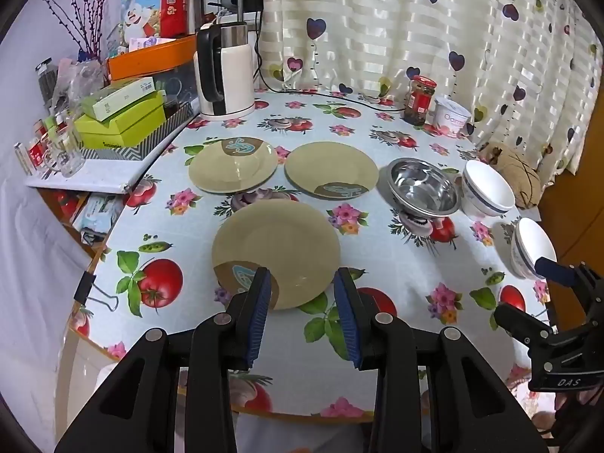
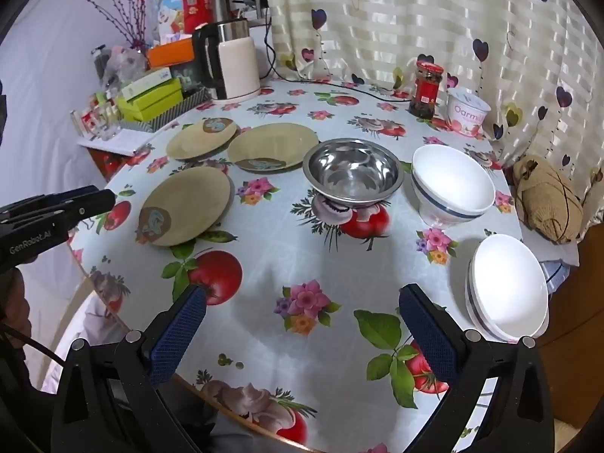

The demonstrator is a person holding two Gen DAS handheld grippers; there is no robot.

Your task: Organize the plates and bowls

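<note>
On the round surface (image 2: 264,264) covered in a pale blue cloth printed with tomatoes and flowers, three olive-green ceramic plates are lying flat. The nearest plate (image 1: 275,249) is sitting just ahead of the left gripper (image 1: 302,287), whose blue-padded jaws are standing apart and grasping nothing, the plate's near edge showing between their tips. At 11 o'clock from it the second plate (image 1: 232,164) is resting, and at 1 o'clock the third plate (image 1: 332,170) is lying just beside that one. To the third plate's 3 o'clock a shiny stainless steel bowl (image 2: 353,170) is standing upright, with a white porcelain bowl banded in dark blue (image 2: 451,185) near it at 3 o'clock. A second white blue-banded bowl (image 2: 509,287) is sitting near the surface's edge at 2 o'clock from the right gripper (image 2: 302,309), which is hanging released, jaws wide over bare cloth. At 12 o'clock, far back, a white and black electric kettle (image 2: 234,64) is standing by the heart-patterned curtain (image 2: 415,19).
</note>
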